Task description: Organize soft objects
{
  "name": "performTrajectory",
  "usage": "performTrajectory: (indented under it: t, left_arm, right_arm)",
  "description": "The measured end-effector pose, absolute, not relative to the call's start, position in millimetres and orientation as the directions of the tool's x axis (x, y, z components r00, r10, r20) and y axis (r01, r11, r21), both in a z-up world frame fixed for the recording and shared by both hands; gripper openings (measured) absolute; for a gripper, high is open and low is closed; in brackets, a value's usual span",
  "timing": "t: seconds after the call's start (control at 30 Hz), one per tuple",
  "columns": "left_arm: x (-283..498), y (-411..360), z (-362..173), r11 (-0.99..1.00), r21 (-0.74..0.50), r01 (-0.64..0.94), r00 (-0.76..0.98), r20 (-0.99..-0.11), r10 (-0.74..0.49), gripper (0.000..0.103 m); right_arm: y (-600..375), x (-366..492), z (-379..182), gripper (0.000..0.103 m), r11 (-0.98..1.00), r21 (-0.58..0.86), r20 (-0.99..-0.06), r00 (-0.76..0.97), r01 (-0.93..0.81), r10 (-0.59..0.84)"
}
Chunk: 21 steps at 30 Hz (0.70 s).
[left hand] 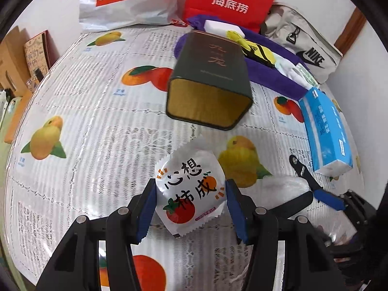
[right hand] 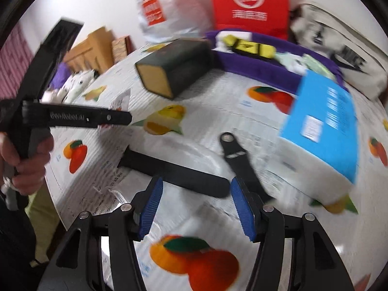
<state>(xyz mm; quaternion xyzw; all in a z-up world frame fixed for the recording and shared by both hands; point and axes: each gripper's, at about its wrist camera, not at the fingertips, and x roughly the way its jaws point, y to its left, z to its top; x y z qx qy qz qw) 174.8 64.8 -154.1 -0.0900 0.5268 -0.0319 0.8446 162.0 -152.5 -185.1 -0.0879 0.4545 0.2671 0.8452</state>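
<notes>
My left gripper (left hand: 190,200) is shut on a white snack packet (left hand: 191,190) printed with a tomato and black characters, held above the fruit-print tablecloth (left hand: 97,126). A purple cloth (left hand: 266,72) at the back right carries a white sponge (left hand: 223,28), a yellow item (left hand: 257,48) and white soft things. A blue tissue pack (left hand: 325,131) lies at the right. My right gripper (right hand: 194,203) is open and empty above the table; black scissors (right hand: 232,150) lie under it. The right wrist view is blurred. It shows the left gripper (right hand: 72,117) at the left and the tissue pack (right hand: 322,126).
A dark green tin (left hand: 213,80) lies on its side mid-table. A white Miniso bag (left hand: 121,0), a red bag (left hand: 230,0) and a grey Nike bag (left hand: 305,46) stand at the back. Cardboard boxes (left hand: 17,55) are at the left edge.
</notes>
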Motion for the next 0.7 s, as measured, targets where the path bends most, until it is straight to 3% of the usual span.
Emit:
performTrajectory:
  t: [0.2,0.33,0.43,0.47,0.5,0.6,0.7]
  left_arm:
    - [176,68,-155,0.977,-0.210,-0.030,0.438,-0.882,-0.176,0.053]
    - [176,69,-156,0.974,-0.227,-0.025,0.435,-0.879,-0.194,0.054]
    - [177,71,-158,0.973,-0.230,-0.025,0.432,-0.880,-0.197,0.054]
    - [177,72,-159,0.972,-0.231,-0.028,0.431,-0.880,-0.197,0.054]
    - [177,73,-159,0.972,-0.234,-0.027,0.430,-0.880,-0.201,0.054]
    - [176,75,-159,0.969,-0.244,-0.033,0.436,-0.876,-0.205,0.054]
    - [175,78,-157,0.968,-0.248,-0.038,0.442,-0.873,-0.206,0.054]
  right_arm:
    - [-123,161,-196,0.078,0.784,-0.016,-0.828,0.448,-0.620,0.338]
    - [-111,156,-201,0.078,0.755,-0.105,-0.815,0.491,-0.648,0.308]
    - [-110,159,-201,0.060,0.745,-0.091,-0.812,0.483,-0.661,0.329]
    - [-110,160,-200,0.046,0.745,-0.076,-0.816,0.471,-0.663,0.335]
    - [-108,161,-198,0.024,0.748,-0.071,-0.819,0.467,-0.660,0.334]
    - [-110,167,-195,0.012,0.765,-0.045,-0.838,0.441,-0.642,0.320]
    - [-117,170,-188,0.008,0.776,0.008,-0.843,0.414,-0.630,0.344]
